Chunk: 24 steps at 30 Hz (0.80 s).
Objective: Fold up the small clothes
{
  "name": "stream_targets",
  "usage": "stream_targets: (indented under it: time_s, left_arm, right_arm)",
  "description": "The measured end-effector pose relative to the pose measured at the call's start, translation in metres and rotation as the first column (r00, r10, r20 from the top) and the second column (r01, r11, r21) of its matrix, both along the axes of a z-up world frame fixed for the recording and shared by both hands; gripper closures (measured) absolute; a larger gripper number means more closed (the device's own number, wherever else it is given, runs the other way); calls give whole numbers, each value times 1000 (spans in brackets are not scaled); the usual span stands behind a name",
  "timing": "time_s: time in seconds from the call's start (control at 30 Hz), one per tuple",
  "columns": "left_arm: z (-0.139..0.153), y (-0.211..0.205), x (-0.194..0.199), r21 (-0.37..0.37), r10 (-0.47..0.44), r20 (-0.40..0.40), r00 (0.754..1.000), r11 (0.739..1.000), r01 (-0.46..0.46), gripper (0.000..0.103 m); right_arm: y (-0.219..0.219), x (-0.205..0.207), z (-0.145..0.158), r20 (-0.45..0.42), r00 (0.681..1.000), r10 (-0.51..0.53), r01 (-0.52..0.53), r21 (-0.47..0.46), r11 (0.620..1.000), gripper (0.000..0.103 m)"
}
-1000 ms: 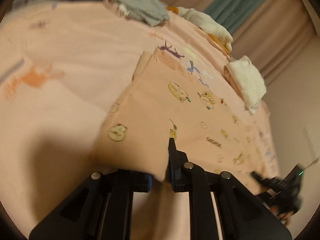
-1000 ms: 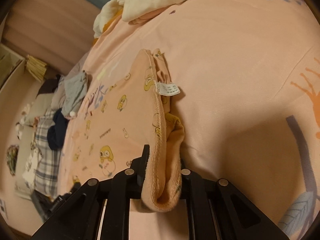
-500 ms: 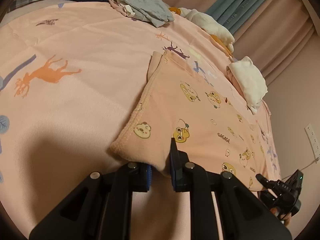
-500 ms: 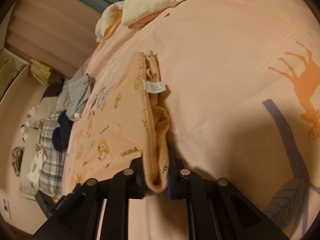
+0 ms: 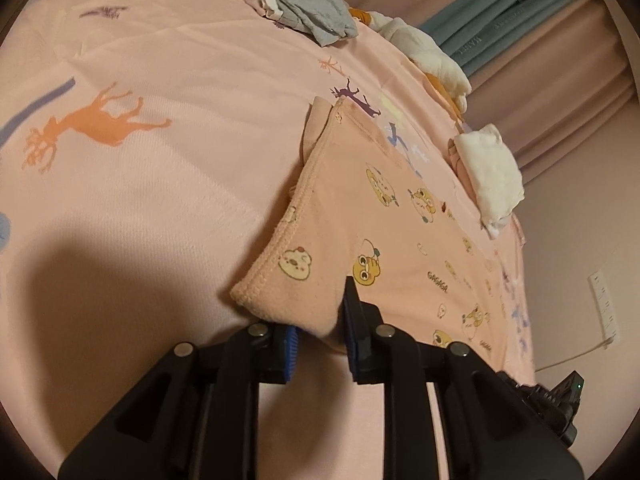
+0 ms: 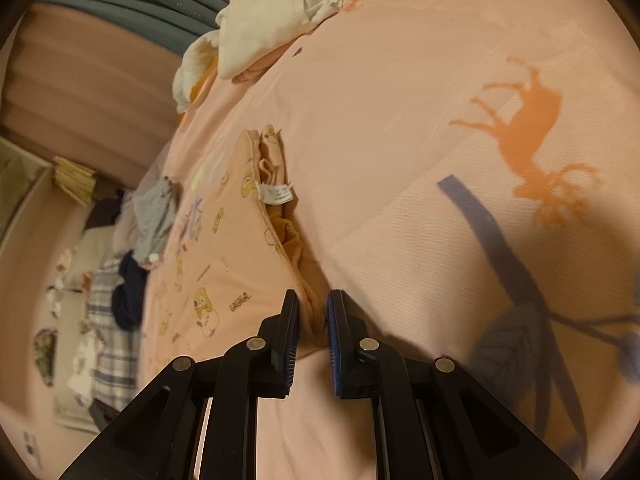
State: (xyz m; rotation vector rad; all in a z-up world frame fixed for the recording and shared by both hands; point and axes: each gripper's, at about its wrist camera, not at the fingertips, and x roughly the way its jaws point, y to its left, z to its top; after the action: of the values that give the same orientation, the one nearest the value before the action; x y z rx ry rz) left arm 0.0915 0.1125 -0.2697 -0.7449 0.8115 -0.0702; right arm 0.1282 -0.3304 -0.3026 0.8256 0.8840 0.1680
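A small peach garment [image 5: 384, 216] printed with yellow cartoon animals lies folded on the pink bedspread [image 5: 140, 184]. My left gripper [image 5: 320, 320] has its jaws parted around the garment's near corner; the cloth rests loosely between them. In the right wrist view the same garment [image 6: 224, 248] shows its folded edge and a white care label [image 6: 276, 194]. My right gripper [image 6: 312, 316] is open, with the edge of the garment lying between its blue pads [image 6: 334, 344].
A grey garment [image 5: 308, 0] and cream and white clothes [image 5: 488, 168] lie along the far side of the bed. Curtains [image 5: 540, 40] hang behind. A dark garment and a plaid cloth [image 6: 116, 320] lie at the left in the right wrist view.
Both grippers lowered the garment onto the bed and opened. The left jaws widened from a tight pinch, and the right jaws released the folded edge.
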Motion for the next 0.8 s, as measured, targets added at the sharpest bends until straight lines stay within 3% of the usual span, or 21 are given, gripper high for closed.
stream_targets:
  time_s: [0.07, 0.17, 0.2, 0.33, 0.5, 0.6, 0.63, 0.7, 0.8]
  left_arm:
    - [1, 0, 1, -17, 8, 7, 1000, 1000, -8, 76]
    - [5, -2, 4, -23, 19, 28, 999, 1000, -19, 64]
    - [6, -3, 5, -28, 23, 30, 999, 999, -22, 58]
    - [10, -8, 8, -62, 31, 52, 998, 998, -28, 35]
    - [12, -16, 18, -33, 55, 57, 997, 998, -54, 25]
    - [12, -15, 25, -41, 87, 49, 995, 995, -86, 31]
    - [11, -13, 27, -47, 109, 40, 993, 993, -107, 45]
    - [7, -9, 33, -49, 142, 1, 990, 989, -142, 61]
    - [0, 2, 41, -125, 165, -17, 986, 978, -165, 70]
  right_arm:
    - [10, -1, 14, -8, 1000, 7, -8, -96, 995, 90]
    - [33, -5, 46, 8, 1000, 10, -6, -317, 948, 90]
    - [41, -8, 60, 50, 999, 16, 4, -378, 926, 90]
    - [59, -8, 86, 119, 988, 96, -41, -400, 915, 90]
    - [77, 15, 88, 109, 981, 160, -107, -381, 918, 90]
    - [95, 30, 92, 108, 972, 210, -148, -416, 897, 90]
    - [101, 35, 94, 111, 967, 231, -164, -424, 891, 90]
    - [120, 46, 98, 132, 945, 298, -214, -434, 875, 90]
    - [145, 61, 91, 135, 916, 377, -296, -403, 866, 90]
